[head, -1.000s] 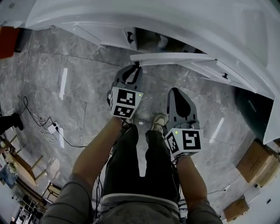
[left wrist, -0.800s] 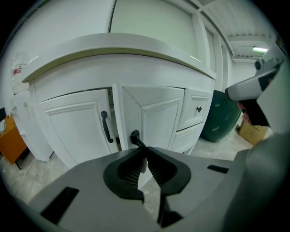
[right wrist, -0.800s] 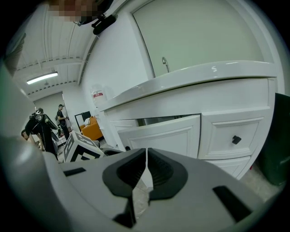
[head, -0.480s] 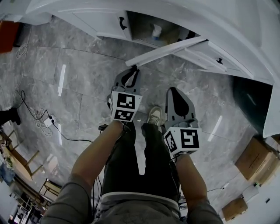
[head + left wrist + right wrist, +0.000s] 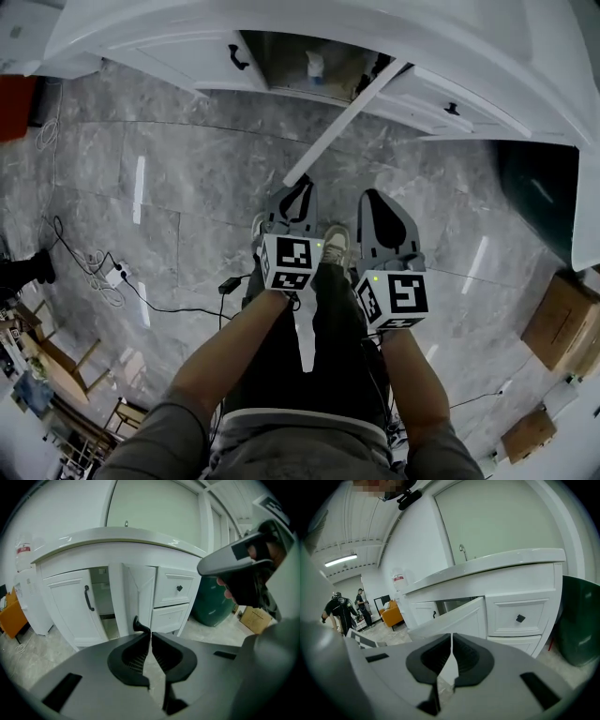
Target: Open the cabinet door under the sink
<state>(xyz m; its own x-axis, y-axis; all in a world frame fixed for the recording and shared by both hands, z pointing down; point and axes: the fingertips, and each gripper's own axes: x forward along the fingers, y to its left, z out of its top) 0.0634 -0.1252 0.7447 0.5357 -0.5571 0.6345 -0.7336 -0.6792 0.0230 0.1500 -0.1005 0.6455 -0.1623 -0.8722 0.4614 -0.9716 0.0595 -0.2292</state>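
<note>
**Left gripper** (image 5: 150, 634): fingers (image 5: 131, 656) pressed together at the tips, with nothing between them. The black handle (image 5: 138, 624) of the cabinet door shows just past the tips, a little to their left. I can't tell whether it touches them.

**Right gripper** (image 5: 451, 637): fingers (image 5: 429, 660) also together and empty. It is held close beside the left gripper, above the person's legs (image 5: 300, 375).

**Cabinet door** (image 5: 343, 120): swung wide open, standing out from the vanity (image 5: 117, 538) toward the person. From above it is seen edge-on, with its free end just ahead of the left gripper. Behind it the compartment under the sink is exposed, with a white bottle (image 5: 316, 66) inside.

**Vanity front:**
- The neighbouring door (image 5: 70, 604) on the left sits flush and has a black bar handle.
- Right of the opening are two drawers (image 5: 176, 590), the upper one with a dark knob.
- A faucet (image 5: 462, 551) stands on top.

**Surroundings:**
- A dark green bin (image 5: 213, 603) stands just beside the vanity's right end.
- The floor (image 5: 187, 187) is grey marble tile.
- A cable and power strip (image 5: 112, 275) lie at the left, cardboard boxes (image 5: 560, 328) at the right.
</note>
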